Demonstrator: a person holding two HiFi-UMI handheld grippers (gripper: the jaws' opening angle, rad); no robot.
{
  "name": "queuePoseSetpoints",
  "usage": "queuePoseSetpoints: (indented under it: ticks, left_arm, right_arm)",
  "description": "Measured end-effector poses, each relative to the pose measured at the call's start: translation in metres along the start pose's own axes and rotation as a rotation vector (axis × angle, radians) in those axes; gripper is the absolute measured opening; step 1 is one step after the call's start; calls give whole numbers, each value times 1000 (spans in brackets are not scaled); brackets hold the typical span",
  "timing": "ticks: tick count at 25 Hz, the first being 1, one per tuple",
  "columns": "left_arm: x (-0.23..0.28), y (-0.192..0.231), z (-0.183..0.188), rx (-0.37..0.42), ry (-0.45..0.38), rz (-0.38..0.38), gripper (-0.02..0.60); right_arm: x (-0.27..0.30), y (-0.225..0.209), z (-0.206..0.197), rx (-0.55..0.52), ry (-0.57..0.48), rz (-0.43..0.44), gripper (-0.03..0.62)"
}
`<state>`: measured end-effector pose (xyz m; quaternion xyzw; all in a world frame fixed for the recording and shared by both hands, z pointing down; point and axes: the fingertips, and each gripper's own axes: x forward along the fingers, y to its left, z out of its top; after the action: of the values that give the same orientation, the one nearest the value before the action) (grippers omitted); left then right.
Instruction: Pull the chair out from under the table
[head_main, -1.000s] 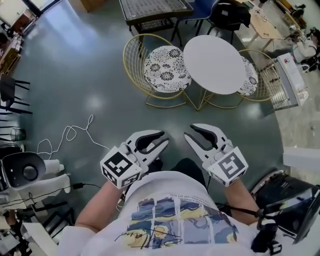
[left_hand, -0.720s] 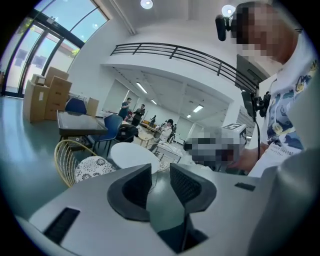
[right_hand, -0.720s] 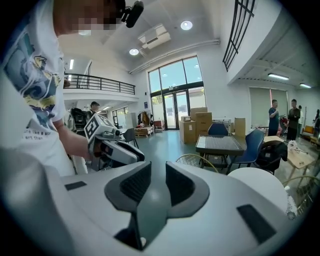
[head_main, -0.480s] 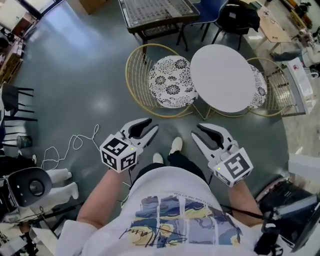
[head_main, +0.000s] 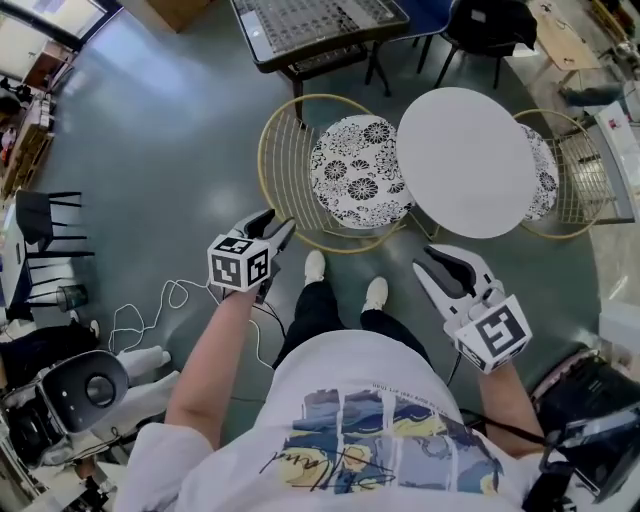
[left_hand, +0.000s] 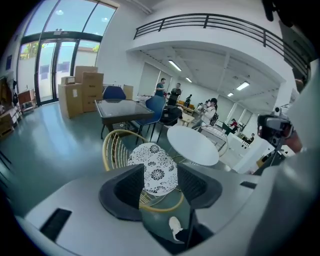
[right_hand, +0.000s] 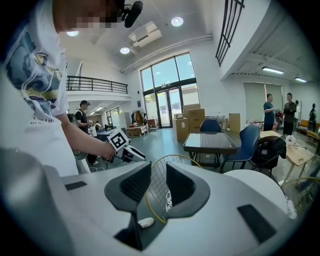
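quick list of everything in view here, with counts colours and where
round table: one, white, ahead of the person
wire chair: two, gold with patterned cushions, one each side of the round table
rectangular table: one, dark, beyond the chairs
other chair: one, black, far left
cable: one, white, floor at left
shoes: two, white, on the person's feet
left hand-held gripper: one, white, near the left chair's back, jaws opening, nothing between them
right hand-held gripper: one, white, lower right, jaws open, empty
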<state>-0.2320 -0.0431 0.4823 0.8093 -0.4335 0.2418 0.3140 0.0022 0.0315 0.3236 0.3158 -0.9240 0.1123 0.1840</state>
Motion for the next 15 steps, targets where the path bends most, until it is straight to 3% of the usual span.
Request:
queuePoseSetpoints:
  ticks: [9,15]
  left_arm:
    - [83,136,-13,-116,176,77,215]
    - [136,191,-19,-175,267,58,219]
  right_arm:
    - [68,-13,7,74,72,-97,89]
    - [104,-11,11,122,87,-201,89]
